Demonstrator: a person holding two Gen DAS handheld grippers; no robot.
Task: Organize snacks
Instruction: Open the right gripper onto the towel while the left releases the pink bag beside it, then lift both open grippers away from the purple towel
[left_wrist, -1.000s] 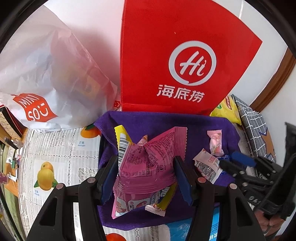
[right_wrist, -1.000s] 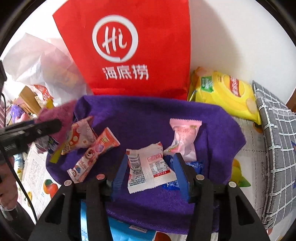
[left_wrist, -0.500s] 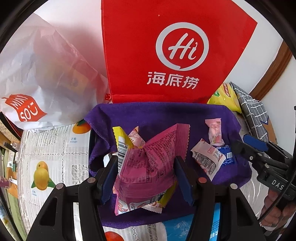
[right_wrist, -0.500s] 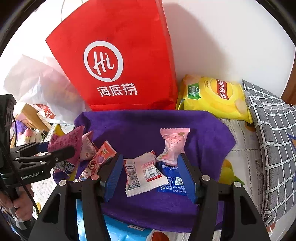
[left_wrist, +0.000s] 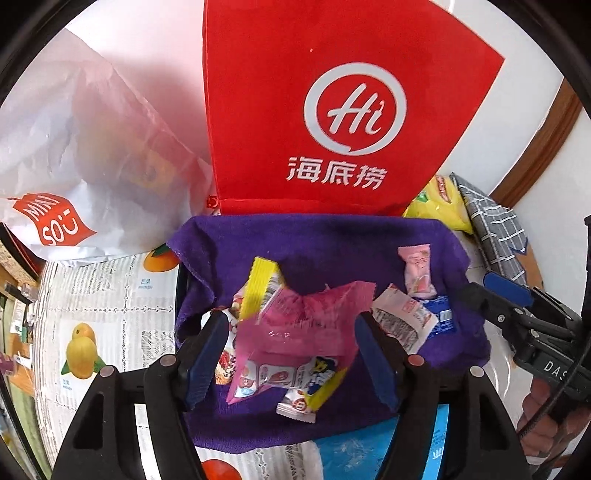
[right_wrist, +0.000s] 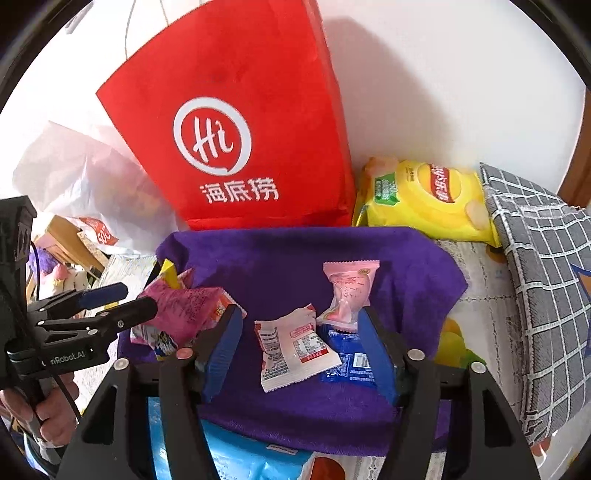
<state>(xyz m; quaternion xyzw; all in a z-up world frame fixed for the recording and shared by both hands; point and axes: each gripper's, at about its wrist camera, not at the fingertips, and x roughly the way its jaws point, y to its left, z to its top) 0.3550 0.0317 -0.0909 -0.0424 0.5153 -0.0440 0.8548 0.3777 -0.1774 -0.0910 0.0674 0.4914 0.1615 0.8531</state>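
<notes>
A red paper bag (left_wrist: 332, 110) printed with a white "Hi" logo stands upright against the wall at the back. Beside it, on its left in the left wrist view, slumps a white plastic bag (left_wrist: 74, 147) with a red label. A purple cloth (right_wrist: 295, 258) lies spread in front of the red bag, over a fruit-print table covering (left_wrist: 92, 314). A grey checked fabric (right_wrist: 546, 277) sits to the right of the cloth, and a yellow chip bag (right_wrist: 424, 195) lies behind the cloth's right corner, touching the red bag's base.

The left claw (left_wrist: 288, 339) has its fingers apart on either side of a pink snack packet (left_wrist: 295, 325); whether the pads press it cannot be told. The packet sits tilted atop a heap of smaller wrappers, a yellow wrapper (left_wrist: 258, 291) among them, at the cloth's left side.

The right claw (right_wrist: 299, 343) is spread open, low over the cloth. Between its fingers lie a white sachet (right_wrist: 291, 347), a blue packet (right_wrist: 351, 362) partly under the sachet, and a pale pink candy packet (right_wrist: 347, 291) leaning just behind them. No finger touches any of the three.
</notes>
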